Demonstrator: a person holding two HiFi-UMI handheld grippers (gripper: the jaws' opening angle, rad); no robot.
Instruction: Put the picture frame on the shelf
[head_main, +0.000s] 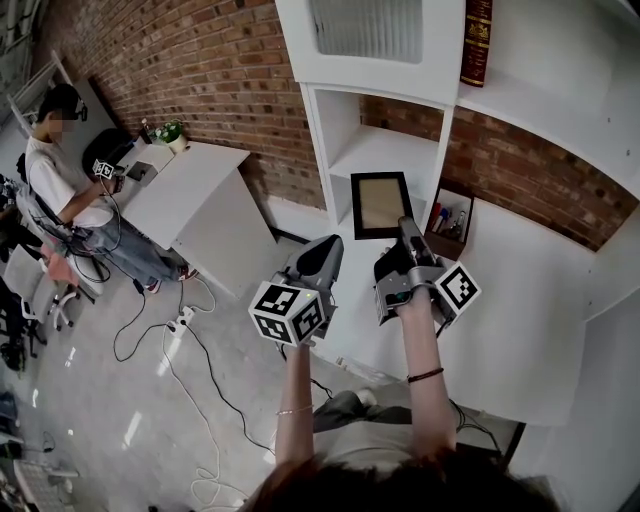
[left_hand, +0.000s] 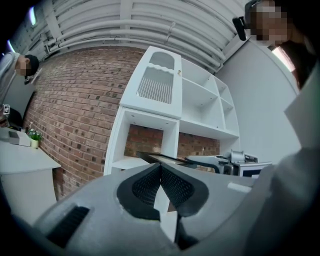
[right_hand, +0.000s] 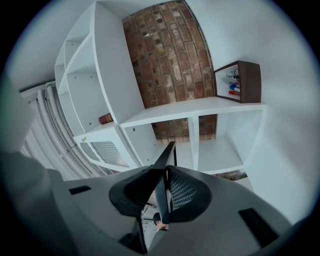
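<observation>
Nearly flat picture frame (head_main: 380, 205), lengthwise toward shelf (head_main: 385, 150)

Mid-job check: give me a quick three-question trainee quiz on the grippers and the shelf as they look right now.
1. True or false: the left gripper has its jaws wide apart.
2. Fill in: in the head view, the brown box of markers stands to the picture frame's ____.
3. What is the right gripper shut on? A) nothing B) picture frame C) brown box

Key: 1 false; 2 right; 3 B.
</observation>
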